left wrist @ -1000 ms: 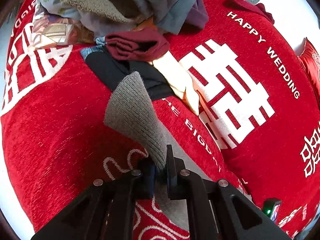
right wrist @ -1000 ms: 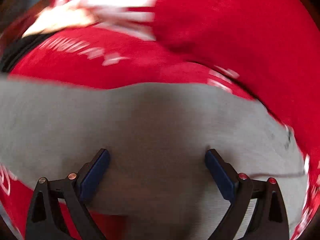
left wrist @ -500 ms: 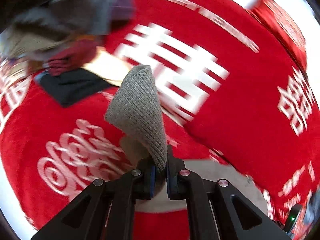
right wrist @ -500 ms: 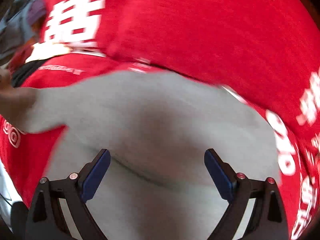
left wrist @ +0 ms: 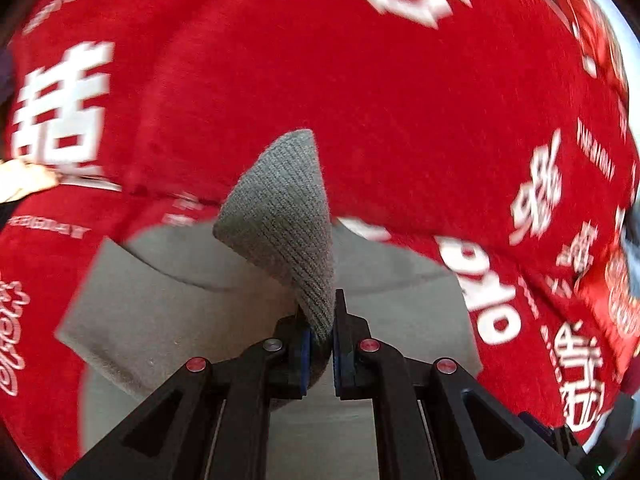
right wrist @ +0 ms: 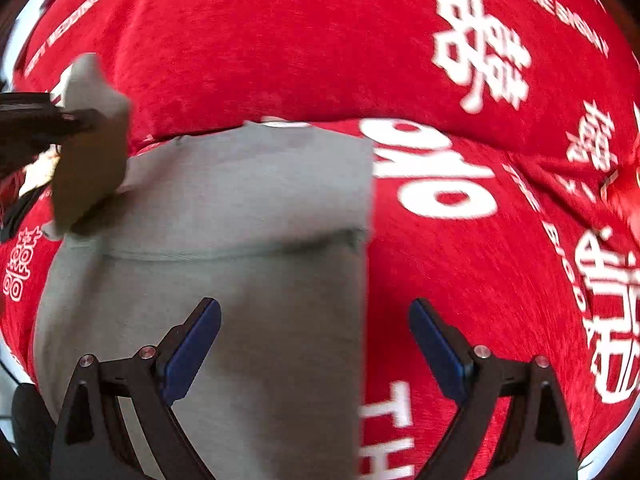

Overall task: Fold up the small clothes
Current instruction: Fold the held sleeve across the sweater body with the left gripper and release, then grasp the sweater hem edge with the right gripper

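A grey garment (right wrist: 240, 248) lies spread on the red bedspread (right wrist: 280, 52). My left gripper (left wrist: 320, 336) is shut on its ribbed knit cuff (left wrist: 288, 216), which stands up in a cone above the flat grey cloth (left wrist: 168, 312). In the right wrist view the left gripper (right wrist: 86, 118) appears at the far left, holding that grey end lifted. My right gripper (right wrist: 314, 340) hangs open over the garment's right edge, its blue pads (right wrist: 192, 344) wide apart with nothing pressed between them.
The red bedspread with white characters and lettering (left wrist: 64, 112) covers everything around, rising in a ridge (left wrist: 400, 140) behind the garment. A pale cloth (left wrist: 24, 180) peeks in at the left edge of the left wrist view.
Both grippers have swept sideways across the bed; the clothes pile has left the left view. The grey garment now lies flatter under the right gripper, with the cuff still gripped.
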`<state>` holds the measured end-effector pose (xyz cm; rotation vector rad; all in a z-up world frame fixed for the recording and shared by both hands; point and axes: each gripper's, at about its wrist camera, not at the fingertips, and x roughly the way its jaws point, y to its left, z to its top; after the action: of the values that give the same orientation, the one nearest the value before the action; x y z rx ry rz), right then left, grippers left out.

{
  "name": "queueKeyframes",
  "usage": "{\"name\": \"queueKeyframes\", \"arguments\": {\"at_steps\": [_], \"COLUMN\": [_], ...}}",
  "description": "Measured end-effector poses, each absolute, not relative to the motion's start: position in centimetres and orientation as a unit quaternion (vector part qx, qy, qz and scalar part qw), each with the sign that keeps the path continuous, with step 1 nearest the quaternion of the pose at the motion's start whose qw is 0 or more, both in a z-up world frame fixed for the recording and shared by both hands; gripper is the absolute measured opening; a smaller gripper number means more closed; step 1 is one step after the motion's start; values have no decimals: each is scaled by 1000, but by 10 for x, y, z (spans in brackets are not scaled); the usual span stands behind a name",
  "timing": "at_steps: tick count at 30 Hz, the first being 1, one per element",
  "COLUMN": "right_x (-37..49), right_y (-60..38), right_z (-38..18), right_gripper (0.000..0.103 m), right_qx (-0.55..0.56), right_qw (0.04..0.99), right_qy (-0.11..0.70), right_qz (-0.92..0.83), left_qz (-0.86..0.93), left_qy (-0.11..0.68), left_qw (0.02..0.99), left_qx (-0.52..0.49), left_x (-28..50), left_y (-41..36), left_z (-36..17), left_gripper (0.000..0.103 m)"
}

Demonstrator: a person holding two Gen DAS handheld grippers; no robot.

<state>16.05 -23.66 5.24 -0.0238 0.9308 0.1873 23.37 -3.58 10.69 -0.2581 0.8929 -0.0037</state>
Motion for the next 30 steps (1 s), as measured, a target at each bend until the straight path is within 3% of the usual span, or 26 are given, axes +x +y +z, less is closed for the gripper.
{"name": "queueKeyframes", "arguments": {"at_steps": [4, 12, 13, 15, 16, 17, 24, 30], "right_x": [165, 170, 171, 170, 169, 170, 165, 187], "right_y": [-264, -298, -301, -305, -307, -308, -308, -281], "right_z": [41, 26, 24, 22, 21, 21, 30, 49], "right_gripper": [96, 96, 96, 96, 96, 96, 96, 96], "right_qx": [16, 54, 57, 63, 66, 67, 72, 74], "right_qw": [886, 884, 883, 882, 883, 883, 886, 892], "right_qy": [455, 458, 459, 460, 459, 458, 452, 432], "right_qz": [83, 79, 79, 77, 77, 76, 81, 114], "left_qz": [-8, -20, -24, -51, -60, -51, -93, 47], "left_qy": [470, 508, 521, 526, 522, 513, 484, 478], "left_qw": [876, 854, 847, 842, 844, 851, 859, 862], "left_qx": [-105, -106, -106, -109, -107, -99, -136, -162], "left_x": [255, 272, 276, 275, 273, 270, 235, 214], "left_y": [-91, -125, -127, -128, -129, -130, -82, 29], "left_z": [66, 30, 25, 26, 30, 36, 78, 69], "left_gripper": [9, 10, 16, 52, 85, 98, 98, 98]}}
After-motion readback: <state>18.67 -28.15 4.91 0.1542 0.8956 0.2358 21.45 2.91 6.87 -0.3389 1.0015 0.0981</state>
